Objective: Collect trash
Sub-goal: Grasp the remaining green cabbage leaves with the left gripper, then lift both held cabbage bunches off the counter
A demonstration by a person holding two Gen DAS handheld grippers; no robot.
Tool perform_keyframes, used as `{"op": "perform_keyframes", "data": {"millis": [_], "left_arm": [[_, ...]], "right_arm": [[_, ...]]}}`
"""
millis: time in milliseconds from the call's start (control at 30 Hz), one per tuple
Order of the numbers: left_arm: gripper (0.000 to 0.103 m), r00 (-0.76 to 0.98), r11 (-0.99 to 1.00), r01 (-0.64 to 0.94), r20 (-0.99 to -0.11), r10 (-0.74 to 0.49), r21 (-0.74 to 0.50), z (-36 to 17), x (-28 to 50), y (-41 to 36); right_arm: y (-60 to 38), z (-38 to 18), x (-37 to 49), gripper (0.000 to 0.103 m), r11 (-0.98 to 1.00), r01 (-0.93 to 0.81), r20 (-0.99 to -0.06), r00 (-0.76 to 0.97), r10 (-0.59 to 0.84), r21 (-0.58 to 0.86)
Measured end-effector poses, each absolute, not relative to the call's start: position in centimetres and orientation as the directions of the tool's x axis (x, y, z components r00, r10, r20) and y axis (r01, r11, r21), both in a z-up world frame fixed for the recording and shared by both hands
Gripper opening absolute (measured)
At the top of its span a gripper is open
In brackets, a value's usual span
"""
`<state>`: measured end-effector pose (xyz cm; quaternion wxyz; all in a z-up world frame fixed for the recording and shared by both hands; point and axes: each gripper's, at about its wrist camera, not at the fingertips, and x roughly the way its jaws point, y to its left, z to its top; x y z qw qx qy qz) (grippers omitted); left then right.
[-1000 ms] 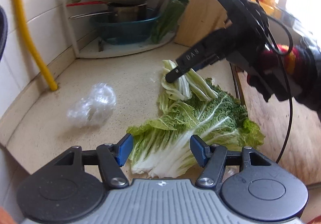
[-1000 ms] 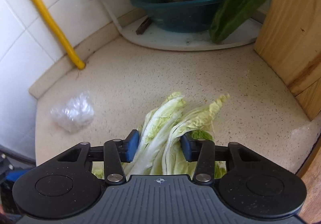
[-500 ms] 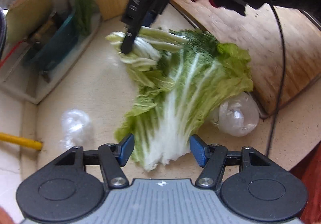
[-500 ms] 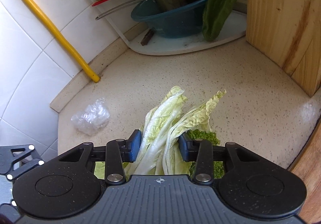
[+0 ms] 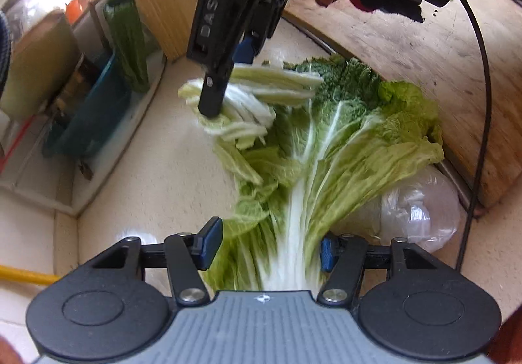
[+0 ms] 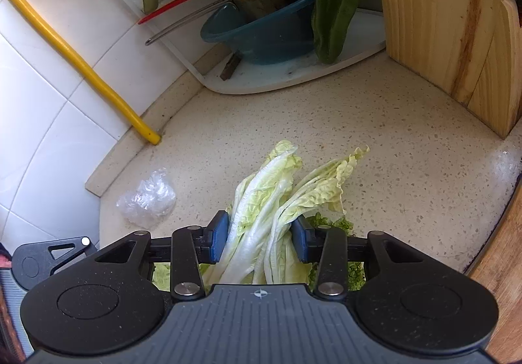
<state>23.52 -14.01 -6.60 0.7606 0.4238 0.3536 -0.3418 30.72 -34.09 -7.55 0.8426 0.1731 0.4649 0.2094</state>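
While the right gripper (image 6: pixel 259 241) clamps a bundle of pale cabbage leaves (image 6: pixel 277 197) just above the worktop (image 6: pixel 407 168), the left gripper (image 5: pixel 266 248) stands open astride the big cabbage leaf (image 5: pixel 329 168) mid-counter. Next, likely: closing on its white rib.

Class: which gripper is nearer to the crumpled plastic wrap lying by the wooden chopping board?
Left. The left gripper straddles the big cabbage leaf right beside the plastic wrap. The right gripper is further away, clamping the pale cabbage stalks.
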Motion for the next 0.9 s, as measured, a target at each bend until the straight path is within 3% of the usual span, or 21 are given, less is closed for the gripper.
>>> {"op": "perform_keyframes", "data": {"millis": [167,200,300,333,367,467,500,533,633,700,733,800,900], "left_arm": [[0.061,0.556,0.471,0.782,-0.8,-0.228,0.409,-6.6,24.5,-14.0],[0.064,0.561,0.477,0.778,-0.794,-0.236,0.408,-6.6,24.5,-13.7],[0.085,0.594,0.529,0.736,-0.778,-0.204,0.422,-6.8,24.9,-12.5],[0.084,0.58,0.568,0.722,-0.793,-0.187,0.395,-6.8,25.4,-12.2],[0.082,0.556,0.607,0.712,-0.812,-0.18,0.353,-6.6,26.1,-12.0],[0.049,0.463,0.641,0.735,-0.854,-0.236,0.221,-6.2,26.8,-11.3],[0.035,0.469,0.63,0.74,-0.852,-0.233,0.235,-6.1,26.4,-11.3],[0.027,0.482,0.612,0.746,-0.847,-0.226,0.261,-6.2,25.9,-11.3],[0.015,0.433,0.617,0.761,-0.864,-0.256,0.199,-5.7,25.7,-10.7],[0.01,0.338,0.684,0.728,-0.886,-0.317,0.033,-4.6,26.9,-9.5],[0.009,0.263,0.71,0.696,-0.883,-0.389,-0.106,-4.1,27.3,-8.8],[0.009,0.16,0.714,0.614,-0.833,-0.529,-0.335,-3.5,27.9,-7.9],[0.008,0.142,0.719,0.537,-0.793,-0.593,-0.442,-3.8,27.7,-8.5]], "right_arm": [[-33.8,-7.8,30.4,0.049,0.866,-0.2,-0.727,0.476,0.495,0.459],[-33.8,-7.8,30.3,0.049,0.866,-0.201,-0.726,0.477,0.496,0.459],[-34.3,-7.6,30.3,0.049,0.851,-0.184,-0.713,0.476,0.515,0.492],[-34.5,-7.6,30.3,0.049,0.848,-0.181,-0.711,0.475,0.518,0.498],[-34.6,-7.7,30.3,0.049,0.847,-0.181,-0.71,0.474,0.521,0.5],[-34.4,-7.9,30.2,0.049,0.851,-0.185,-0.716,0.471,0.516,0.491],[-34.3,-7.8,30.2,0.049,0.853,-0.188,-0.717,0.472,0.513,0.486],[-34.2,-7.8,30.2,0.049,0.854,-0.191,-0.718,0.471,0.512,0.484],[-34.2,-7.8,30.4,0.049,0.853,-0.192,-0.72,0.465,0.515,0.486],[-34.2,-7.8,30.3,0.049,0.852,-0.194,-0.719,0.466,0.516,0.486],[-34.2,-7.7,30.3,0.049,0.851,-0.195,-0.718,0.466,0.517,0.487],[-34.2,-7.7,30.2,0.049,0.848,-0.195,-0.716,0.463,0.523,0.493],[-34.1,-7.8,30.2,0.049,0.852,-0.191,-0.722,0.461,0.517,0.488]]}}
